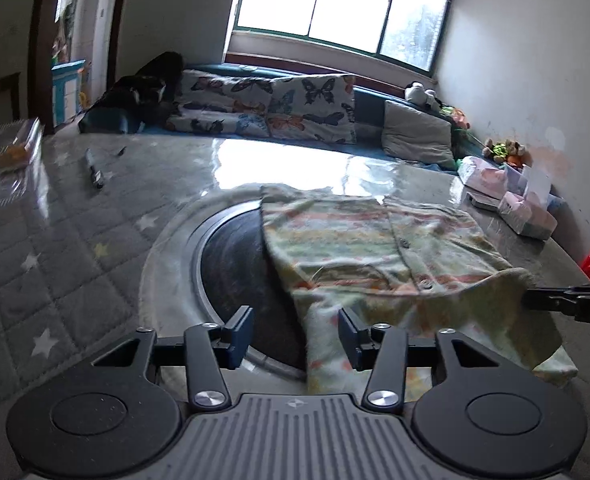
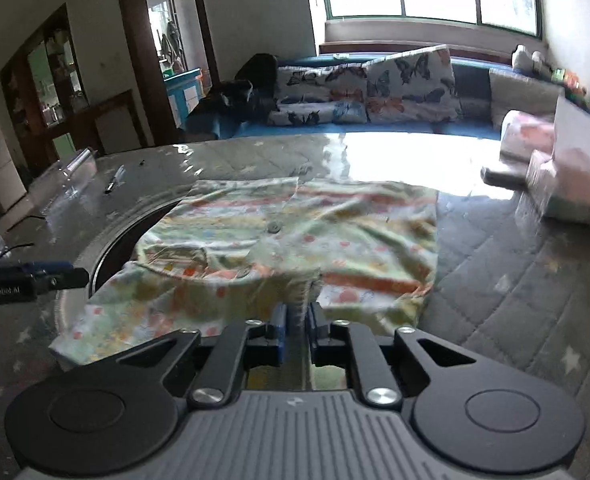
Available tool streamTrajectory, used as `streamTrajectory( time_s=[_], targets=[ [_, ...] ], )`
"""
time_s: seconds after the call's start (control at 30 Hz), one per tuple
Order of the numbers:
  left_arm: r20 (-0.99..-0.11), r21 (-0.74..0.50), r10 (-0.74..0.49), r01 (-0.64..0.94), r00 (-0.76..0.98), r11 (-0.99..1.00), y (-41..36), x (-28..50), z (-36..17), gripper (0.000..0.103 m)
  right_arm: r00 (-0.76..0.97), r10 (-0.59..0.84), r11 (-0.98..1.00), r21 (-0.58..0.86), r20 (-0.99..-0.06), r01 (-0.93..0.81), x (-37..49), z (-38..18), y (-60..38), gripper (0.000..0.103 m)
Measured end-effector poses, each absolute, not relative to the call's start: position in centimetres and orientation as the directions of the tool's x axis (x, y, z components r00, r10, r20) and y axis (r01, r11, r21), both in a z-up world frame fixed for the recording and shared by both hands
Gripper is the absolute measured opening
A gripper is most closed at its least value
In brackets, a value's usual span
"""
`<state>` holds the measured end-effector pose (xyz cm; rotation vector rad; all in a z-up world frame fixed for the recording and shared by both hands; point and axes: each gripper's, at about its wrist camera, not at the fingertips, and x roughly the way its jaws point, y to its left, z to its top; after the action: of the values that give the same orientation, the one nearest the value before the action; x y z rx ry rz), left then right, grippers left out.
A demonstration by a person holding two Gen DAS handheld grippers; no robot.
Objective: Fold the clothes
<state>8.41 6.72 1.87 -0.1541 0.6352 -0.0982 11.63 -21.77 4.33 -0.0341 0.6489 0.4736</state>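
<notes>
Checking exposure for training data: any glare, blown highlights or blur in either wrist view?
Left wrist: window blown out, its glare on the glossy table cover; shirt edge near the right gripper motion-blurred. Right wrist: same table glare, tissue packs smeared.

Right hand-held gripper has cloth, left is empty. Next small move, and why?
Probably carry the right hand-held gripper away from the camera, across the pale floral buttoned garment. It is shut on a lifted near edge, while the rest lies flat over the grey quilted, plastic-covered table. The left hand-held gripper is open and holds nothing, so it could pin the fold line.
</notes>
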Motion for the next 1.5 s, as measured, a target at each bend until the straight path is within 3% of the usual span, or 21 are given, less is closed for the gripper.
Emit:
streamTrajectory(
  time_s=[0.13, 0.37, 0.57, 0.67, 0.87, 1.03, 1.27, 1.5],
  targets=[
    [-0.574, -0.163, -0.173, 0.095, 0.8, 0.982, 5.2, 9.8, 2.2, 0.034, 0.696, 0.391, 0.9, 0.094, -0.602, -0.425, 12.0, 3.6, -21.8, 0.013],
    [-0.618, -0.132, -0.196, 0.145, 0.761, 0.981, 3.1, 12.1, 0.6, 0.034, 0.651, 0.396, 0.883, 0.073, -0.647, -0.465, 13.7, 1.3, -20.3, 0.014],
    [-0.644, -0.111, -0.173, 0.134, 0.745, 0.985, 3.6, 12.4, -0.7, 0.034, 0.622, 0.392, 0.872, 0.059, -0.678, -0.485, 12.1, 0.5, -21.1, 0.023],
    [-0.644, -0.103, -0.167, 0.131, 0.746, 0.986, 3.6, 11.9, -0.6, 0.035, 0.613, 0.411, 0.858, 0.059, -0.675, -0.51, 10.6, 0.7, -21.5, 0.033],
    [-0.619, -0.129, -0.223, 0.183, 0.753, 0.975, 2.8, 9.2, 1.0, 0.035, 0.609, 0.406, 0.848, 0.033, -0.682, -0.529, 8.5, 0.6, -21.7, 0.038],
    [-0.625, -0.123, -0.284, 0.268, 0.727, 0.956, 0.4, 5.7, 2.2, 0.037, 0.618, 0.401, 0.849, 0.023, -0.676, -0.527, 7.8, 0.7, -21.9, 0.04],
    [-0.638, -0.153, -0.325, 0.299, 0.698, 0.942, -1.2, 2.1, 3.0, 0.052, 0.643, 0.399, 0.847, -0.006, -0.653, -0.532, 5.9, 1.9, -23.1, 0.047],
    [-0.698, -0.194, -0.316, 0.256, 0.642, 0.947, -1.9, 1.2, 1.5, 0.053, 0.667, 0.373, 0.829, -0.09, -0.645, -0.552, 3.4, 2.3, -24.0, 0.055]
  ],
)
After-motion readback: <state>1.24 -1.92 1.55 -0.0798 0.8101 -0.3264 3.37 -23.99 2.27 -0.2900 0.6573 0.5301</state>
